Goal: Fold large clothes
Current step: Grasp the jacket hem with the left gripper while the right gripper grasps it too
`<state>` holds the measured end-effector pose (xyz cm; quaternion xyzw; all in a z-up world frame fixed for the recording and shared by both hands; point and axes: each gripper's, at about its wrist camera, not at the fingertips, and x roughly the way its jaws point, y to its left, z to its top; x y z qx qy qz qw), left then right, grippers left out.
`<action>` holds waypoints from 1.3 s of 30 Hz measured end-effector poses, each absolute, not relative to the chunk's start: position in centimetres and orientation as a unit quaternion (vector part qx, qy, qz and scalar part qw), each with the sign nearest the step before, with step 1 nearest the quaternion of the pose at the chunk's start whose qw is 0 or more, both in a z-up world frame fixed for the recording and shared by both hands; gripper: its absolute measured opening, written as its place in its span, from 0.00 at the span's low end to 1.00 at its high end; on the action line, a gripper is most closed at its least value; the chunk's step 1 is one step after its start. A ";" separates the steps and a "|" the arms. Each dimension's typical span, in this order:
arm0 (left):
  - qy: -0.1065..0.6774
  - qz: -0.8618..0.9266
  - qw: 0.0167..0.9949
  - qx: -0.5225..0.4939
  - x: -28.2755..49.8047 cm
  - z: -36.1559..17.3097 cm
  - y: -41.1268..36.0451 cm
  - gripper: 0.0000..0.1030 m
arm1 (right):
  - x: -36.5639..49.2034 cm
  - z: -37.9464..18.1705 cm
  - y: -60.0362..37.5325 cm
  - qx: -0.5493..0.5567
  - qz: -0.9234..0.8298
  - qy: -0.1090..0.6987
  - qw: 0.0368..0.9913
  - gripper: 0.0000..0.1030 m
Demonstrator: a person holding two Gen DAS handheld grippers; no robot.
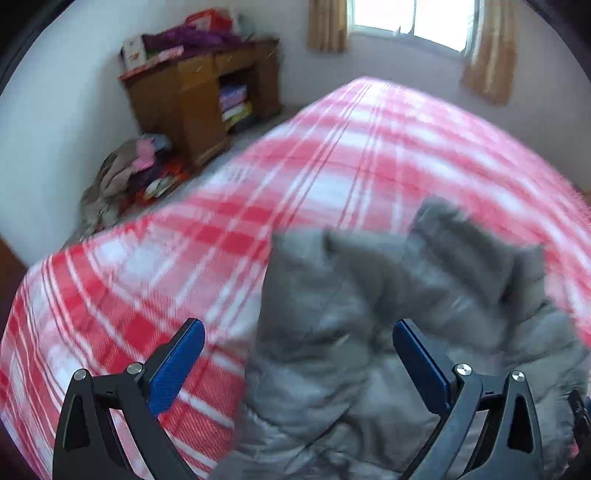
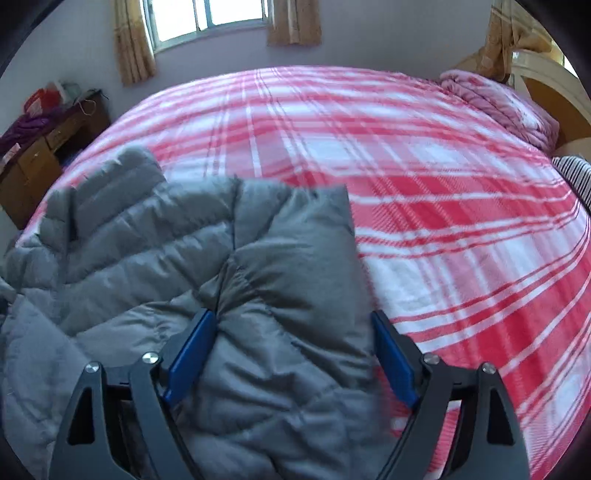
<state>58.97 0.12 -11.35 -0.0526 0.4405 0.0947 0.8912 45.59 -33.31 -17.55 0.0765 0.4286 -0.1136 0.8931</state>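
One jacket (image 2: 207,258), grey, quilted, puffy; lies crumpled on the bed (image 2: 424,192), lower left of the right wrist frame, lower right of the left wrist frame (image 1: 369,314). Long axis in the right wrist frame runs from lower left toward frame centre; a squared flap end points up toward the window (image 2: 210,14). Surface blurred in the left wrist view; stitched channels plain in the right.

Left gripper (image 1: 297,363): bottom of frame, blue fingers (image 1: 177,369) wide apart, left one over the bed, right one over the jacket; whether they touch cloth cannot be told.

Right gripper (image 2: 291,354): bottom centre, fingers (image 2: 192,354) spread wide, jacket flap lying between them, not pinched.

Background: wooden desk (image 1: 199,96), upper left; clothes pile (image 1: 129,173) beside it.
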 end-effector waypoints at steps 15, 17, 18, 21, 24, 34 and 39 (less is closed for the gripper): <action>0.483 0.036 0.872 -0.078 73.6 -11.3 -4.8 0.99 | 60.3 -11.0 -29.7 0.129 -0.031 0.429 0.893 0.95; 0.487 0.036 0.870 -0.066 74.6 -12.2 -5.4 0.99 | 62.5 -11.8 -28.9 0.139 -0.027 0.439 0.887 0.95; 0.490 0.036 0.869 -0.057 75.0 -12.7 -5.7 0.99 | 63.5 -12.3 -28.3 0.131 -0.024 0.445 0.885 0.95; 0.494 0.022 0.868 -0.046 75.7 -13.9 -6.1 0.99 | 65.1 -13.6 -27.1 0.117 -0.019 0.460 0.880 0.95; 0.496 -0.003 0.867 -0.039 75.4 -14.7 -6.4 0.91 | 66.1 -14.6 -26.5 0.090 -0.010 0.475 0.876 0.94; 0.442 -0.079 0.894 -0.006 69.6 -10.7 -6.5 0.05 | 62.3 -13.9 -26.8 0.033 0.047 0.479 0.876 0.11; 0.390 -0.095 0.916 -0.003 63.9 -9.1 -4.6 0.03 | 57.6 -11.8 -27.3 -0.006 0.062 0.439 0.896 0.07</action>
